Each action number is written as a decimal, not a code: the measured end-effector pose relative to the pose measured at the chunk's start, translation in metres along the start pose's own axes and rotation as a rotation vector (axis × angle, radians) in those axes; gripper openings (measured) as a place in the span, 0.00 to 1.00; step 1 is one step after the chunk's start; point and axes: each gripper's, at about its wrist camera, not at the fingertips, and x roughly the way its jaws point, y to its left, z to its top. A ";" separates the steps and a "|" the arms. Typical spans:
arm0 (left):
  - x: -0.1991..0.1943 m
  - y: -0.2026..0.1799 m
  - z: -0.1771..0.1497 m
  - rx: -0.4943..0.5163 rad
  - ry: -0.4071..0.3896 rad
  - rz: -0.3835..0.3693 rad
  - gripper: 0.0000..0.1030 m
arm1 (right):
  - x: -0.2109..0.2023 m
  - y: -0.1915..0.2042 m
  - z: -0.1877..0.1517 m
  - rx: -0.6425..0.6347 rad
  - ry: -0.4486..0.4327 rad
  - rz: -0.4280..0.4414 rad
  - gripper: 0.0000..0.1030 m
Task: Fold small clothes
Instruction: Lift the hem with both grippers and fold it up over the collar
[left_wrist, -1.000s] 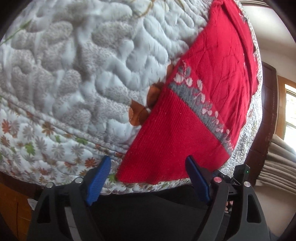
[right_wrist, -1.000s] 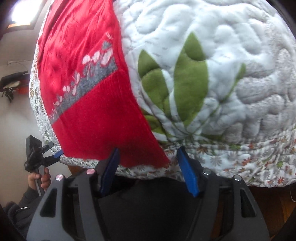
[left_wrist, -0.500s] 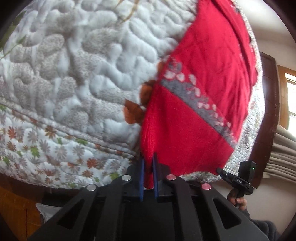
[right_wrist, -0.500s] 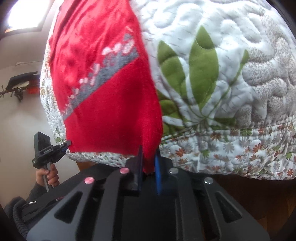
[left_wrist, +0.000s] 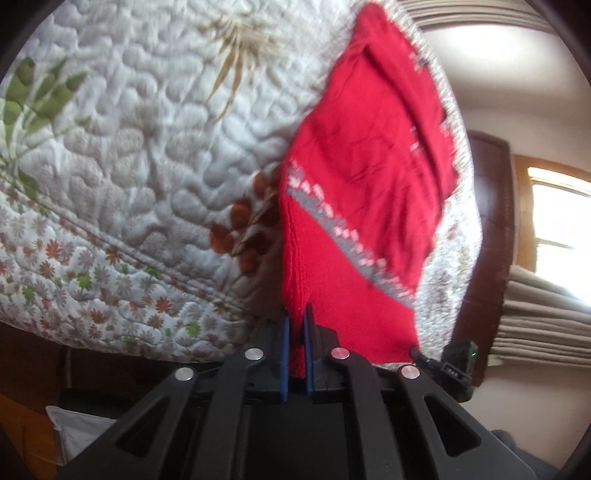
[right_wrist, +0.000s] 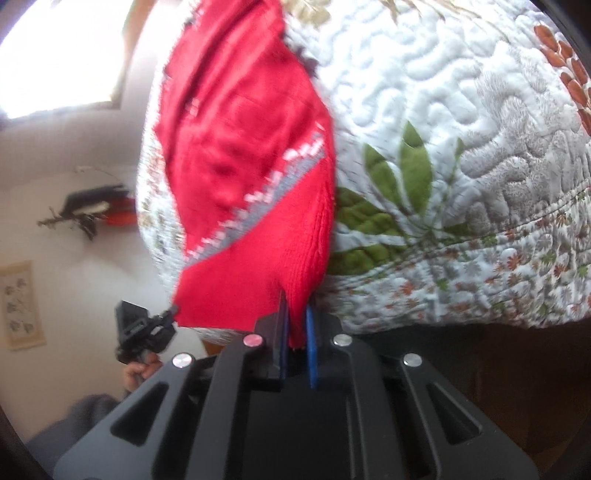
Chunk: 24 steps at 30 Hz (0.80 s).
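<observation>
The left tongs (left_wrist: 296, 325) are pinched closed on 1 near corner of the red knit (left_wrist: 354, 206), and the right tongs (right_wrist: 296, 325) are clamped on the other corner. The knit hangs lifted at its near edge over the quilt (left_wrist: 140, 155) on the bed.
</observation>
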 end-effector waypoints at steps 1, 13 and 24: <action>-0.006 -0.002 -0.001 0.005 -0.010 -0.014 0.06 | -0.005 0.004 -0.001 0.002 -0.010 0.022 0.06; -0.055 -0.054 0.014 0.039 -0.123 -0.175 0.06 | -0.049 0.065 0.022 -0.007 -0.113 0.206 0.06; -0.072 -0.087 0.055 0.016 -0.168 -0.264 0.06 | -0.085 0.108 0.071 -0.034 -0.206 0.262 0.06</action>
